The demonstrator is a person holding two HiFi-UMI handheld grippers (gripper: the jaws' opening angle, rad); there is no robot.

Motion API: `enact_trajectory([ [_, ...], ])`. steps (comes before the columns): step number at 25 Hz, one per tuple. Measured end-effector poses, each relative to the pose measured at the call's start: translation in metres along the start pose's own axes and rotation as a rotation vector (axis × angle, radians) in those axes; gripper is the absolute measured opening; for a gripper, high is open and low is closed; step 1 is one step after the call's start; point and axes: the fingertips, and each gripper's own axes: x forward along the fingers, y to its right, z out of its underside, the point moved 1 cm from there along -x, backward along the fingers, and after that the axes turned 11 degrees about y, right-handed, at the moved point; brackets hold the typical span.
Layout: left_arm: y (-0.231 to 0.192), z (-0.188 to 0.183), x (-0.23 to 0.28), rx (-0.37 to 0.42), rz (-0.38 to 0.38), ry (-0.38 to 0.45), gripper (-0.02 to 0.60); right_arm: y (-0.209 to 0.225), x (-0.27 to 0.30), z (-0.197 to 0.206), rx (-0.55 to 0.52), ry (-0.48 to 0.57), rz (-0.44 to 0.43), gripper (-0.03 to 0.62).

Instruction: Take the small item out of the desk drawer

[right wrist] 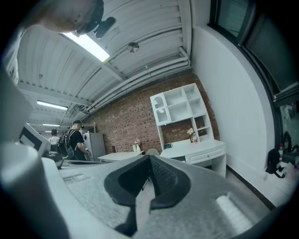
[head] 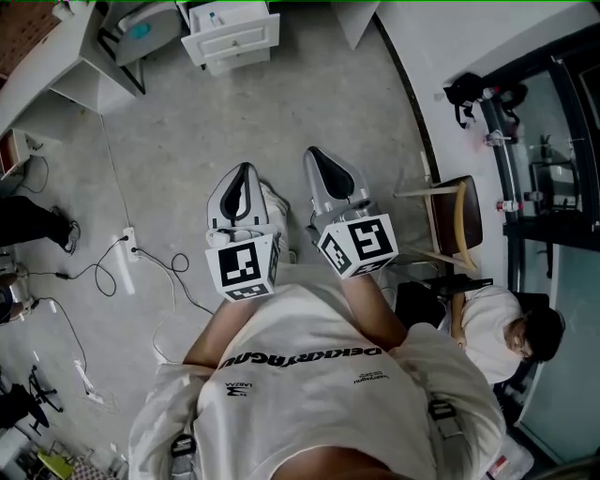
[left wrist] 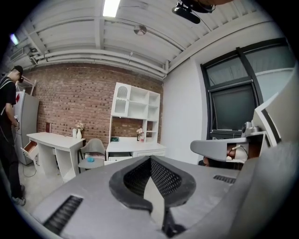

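Note:
The white desk (head: 246, 39) stands far off at the top of the head view, and its drawer (head: 228, 15) looks pulled out; what lies inside is too small to tell. Both grippers hang in front of the person's chest, well short of the desk. My left gripper (head: 246, 169) is shut with nothing in it, its pads meeting at the tip (left wrist: 150, 159). My right gripper (head: 313, 152) is beside it, also shut and empty (right wrist: 149, 158). The left gripper view shows the desk (left wrist: 134, 148) under a white shelf unit (left wrist: 136, 107); in the right gripper view the desk (right wrist: 201, 151) is at the right.
A grey chair (head: 141, 33) holding a blue thing stands left of the desk. A second white desk (head: 52, 61) is at the far left. A power strip (head: 127, 255) and cables lie on the floor. A wooden chair (head: 457, 217) and a seated person (head: 506, 328) are at the right.

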Motion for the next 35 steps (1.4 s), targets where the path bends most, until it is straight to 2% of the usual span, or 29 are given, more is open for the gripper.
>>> enact_trajectory([
  [5,-0.019,-0.008,0.077,-0.003,-0.021,-0.002,-0.003,0.035,0.072,-0.009,-0.008,0.004,-0.012,0.000],
  [12,-0.064,-0.023,0.204,-0.013,-0.023,-0.023,-0.003,0.073,0.205,-0.021,-0.012,-0.009,-0.055,0.000],
  [17,-0.096,-0.034,0.284,-0.009,-0.033,-0.024,-0.003,0.101,0.288,-0.026,-0.016,-0.014,-0.052,0.000],
  [25,-0.131,-0.021,0.358,-0.029,-0.039,-0.049,-0.003,0.129,0.360,-0.013,0.015,-0.031,-0.037,0.000],
  [35,-0.175,-0.006,0.442,-0.046,-0.099,-0.073,-0.003,0.161,0.448,0.020,0.026,-0.070,-0.065,0.000],
])
